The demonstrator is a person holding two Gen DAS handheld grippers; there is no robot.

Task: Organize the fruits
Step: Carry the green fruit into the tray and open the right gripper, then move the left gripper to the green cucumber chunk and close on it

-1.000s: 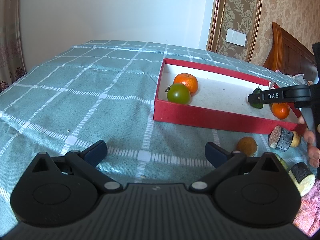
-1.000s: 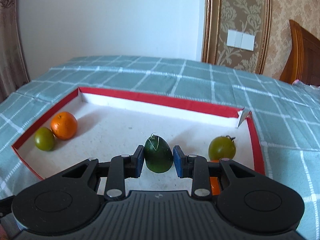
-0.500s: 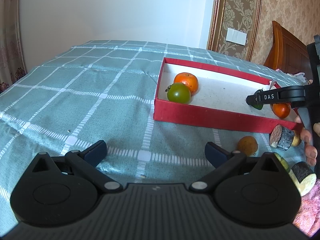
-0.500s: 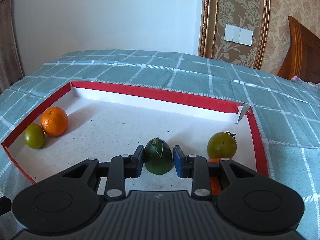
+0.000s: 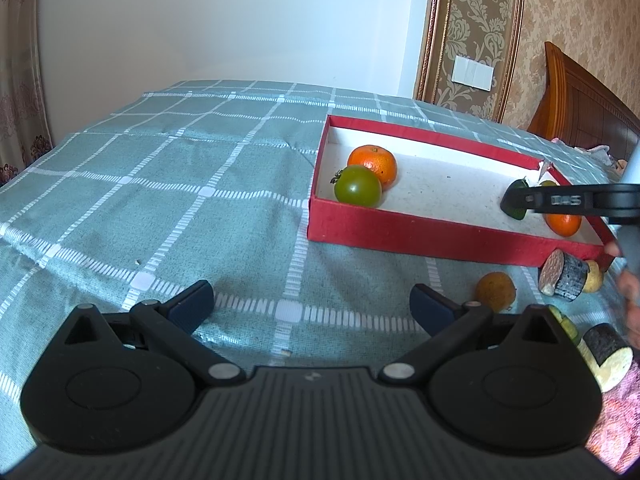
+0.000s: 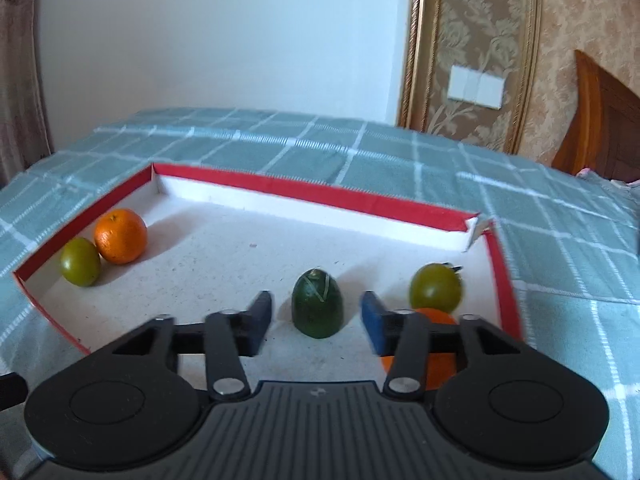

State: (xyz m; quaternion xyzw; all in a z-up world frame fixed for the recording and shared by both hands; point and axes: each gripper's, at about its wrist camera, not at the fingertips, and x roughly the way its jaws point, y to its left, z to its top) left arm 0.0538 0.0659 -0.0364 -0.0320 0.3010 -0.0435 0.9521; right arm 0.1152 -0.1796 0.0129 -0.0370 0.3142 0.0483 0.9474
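Note:
A red box (image 6: 328, 197) with a white floor lies on the teal checked cloth. A dark green fruit piece (image 6: 318, 309) stands in it, between the fingers of my right gripper (image 6: 316, 320), which is open and apart from it. An orange (image 6: 120, 235) and a green tomato (image 6: 80, 266) sit at the box's left end; another green tomato (image 6: 435, 288) and an orange (image 6: 436, 354) sit at the right. My left gripper (image 5: 312, 306) is open and empty above the cloth, in front of the box (image 5: 420, 236).
In the left wrist view a brownish round fruit (image 5: 495, 291), a dark cut piece (image 5: 564, 276) and another cut piece (image 5: 608, 354) lie on the cloth (image 5: 160, 184) near the box's right corner. A wooden headboard (image 5: 580, 96) stands at the right.
My right gripper has opened and let go of the dark green piece, which now stands on the box floor. The left gripper has stayed put.

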